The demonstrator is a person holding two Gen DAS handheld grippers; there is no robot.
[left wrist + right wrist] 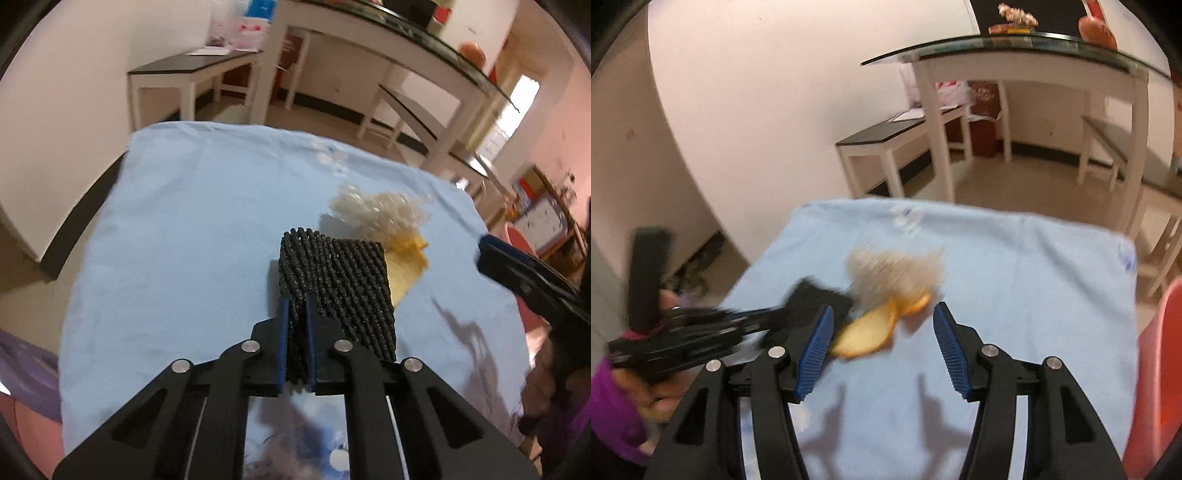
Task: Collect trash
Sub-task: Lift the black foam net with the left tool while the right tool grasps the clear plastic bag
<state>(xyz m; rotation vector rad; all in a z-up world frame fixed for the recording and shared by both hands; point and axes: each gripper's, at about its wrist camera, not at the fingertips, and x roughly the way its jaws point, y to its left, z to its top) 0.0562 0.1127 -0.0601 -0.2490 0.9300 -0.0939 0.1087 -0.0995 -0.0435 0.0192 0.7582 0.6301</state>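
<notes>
- The trash is a small heap far of centre on the blue cloth [184, 229]: a crumpled piece of clear bubble wrap [380, 212] and, touching its near edge, a yellow-orange peel [404, 271]. In the right wrist view the same wrap [894, 271] and peel [868, 330] lie just beyond my open fingers.
- My left gripper [295, 306] is pinching a black woven basket [340, 284] by its near wall, pads pressed in on either side. The basket sits just left of the peel and hides part of it.
- My right gripper [882, 321] is spread wide, holding nothing, aimed at the peel from the near side.
- Risk one: I judge the grip on one thin, soft wall could let the basket sag or twist, so anything dropped toward it may miss the mouth.
- Risk two: the peel looks flat on the cloth. Closing low could pinch the cloth with it and drag the heap.
- Risk three: the bubble wrap is light and springy. A nudge from a finger could push it toward the far edge of the table.
- Risk four: both grippers work close together. In the right wrist view the left gripper [809, 306] is just beside my left finger, so a sideways sweep could knock the basket.
- Both views are blurred, so I cannot tell whether the basket rests on the cloth.
</notes>
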